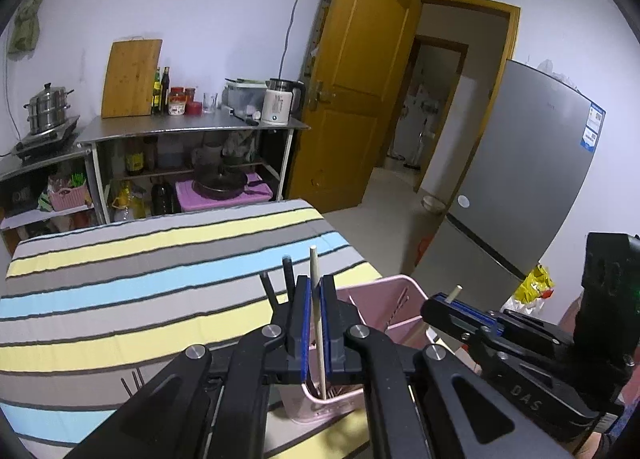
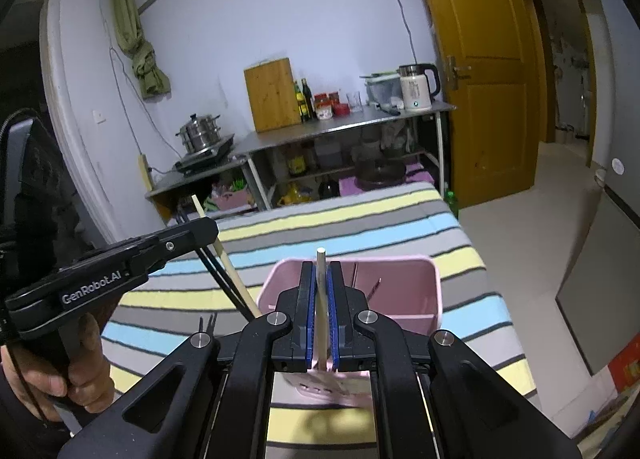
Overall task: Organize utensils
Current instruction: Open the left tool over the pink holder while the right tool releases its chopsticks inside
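Note:
My left gripper [image 1: 315,283] is shut on a pale wooden chopstick [image 1: 314,267] that stands nearly upright, its lower end inside the front pocket of a pink utensil holder [image 1: 394,301]. Two black chopsticks [image 1: 286,273] lean just left of its fingers; whether they are gripped I cannot tell. My right gripper [image 2: 321,273] is shut on another pale chopstick [image 2: 320,259], held upright over the same pink holder [image 2: 404,287]. The left gripper [image 2: 208,230] also shows in the right wrist view, a hand [image 2: 56,375] on its handle. The right gripper [image 1: 442,301] shows at the right of the left wrist view.
The holder stands on a table under a striped cloth [image 1: 140,283]. Dark chopstick tips [image 1: 134,383] lie on the cloth near the front. Behind are steel shelves [image 1: 192,127] with a kettle [image 1: 278,103], a cutting board and a pot. A fridge [image 1: 532,163] and an open door [image 1: 356,83] are at the right.

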`<state>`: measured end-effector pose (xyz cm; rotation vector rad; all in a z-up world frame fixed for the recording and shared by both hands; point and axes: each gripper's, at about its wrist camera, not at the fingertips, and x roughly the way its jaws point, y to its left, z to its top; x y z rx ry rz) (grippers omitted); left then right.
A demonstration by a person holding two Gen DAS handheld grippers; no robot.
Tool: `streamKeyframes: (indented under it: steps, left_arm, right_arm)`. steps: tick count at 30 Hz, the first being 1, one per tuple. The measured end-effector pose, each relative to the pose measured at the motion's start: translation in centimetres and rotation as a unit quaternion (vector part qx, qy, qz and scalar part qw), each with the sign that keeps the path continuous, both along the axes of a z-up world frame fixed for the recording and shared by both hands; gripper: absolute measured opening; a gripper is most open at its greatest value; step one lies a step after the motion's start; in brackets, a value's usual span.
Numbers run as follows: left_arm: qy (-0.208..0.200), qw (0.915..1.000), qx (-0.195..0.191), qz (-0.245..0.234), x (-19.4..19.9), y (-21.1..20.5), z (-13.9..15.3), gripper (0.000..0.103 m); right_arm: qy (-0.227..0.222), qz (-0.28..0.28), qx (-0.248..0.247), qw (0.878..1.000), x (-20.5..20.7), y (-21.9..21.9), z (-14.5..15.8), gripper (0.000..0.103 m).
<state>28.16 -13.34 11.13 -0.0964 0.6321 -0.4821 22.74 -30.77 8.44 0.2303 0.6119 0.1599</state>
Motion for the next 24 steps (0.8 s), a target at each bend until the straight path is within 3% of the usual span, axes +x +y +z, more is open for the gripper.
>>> streamKeyframes:
  steps: [9, 16, 24]
  left_arm:
    - [0.008, 0.9999, 0.010, -0.007, -1.1, 0.1, -0.4, 0.005]
    - [-0.001, 1.0000, -0.005, -0.005, -3.0, 1.5, 0.7, 0.006]
    - [-0.009, 0.9997, -0.018, 0.015, -6.3, 4.4, 0.9, 0.007]
  right_arm:
    - [0.015, 0.006, -0.005, 1.000, -0.3, 0.2, -0.7, 0.008]
    - [0.001, 0.001, -0.008, 1.000, -1.5, 0.2, 0.4, 0.020]
    - [-0.017, 0.007, -0.015, 1.000, -3.9, 1.1, 1.6, 0.021]
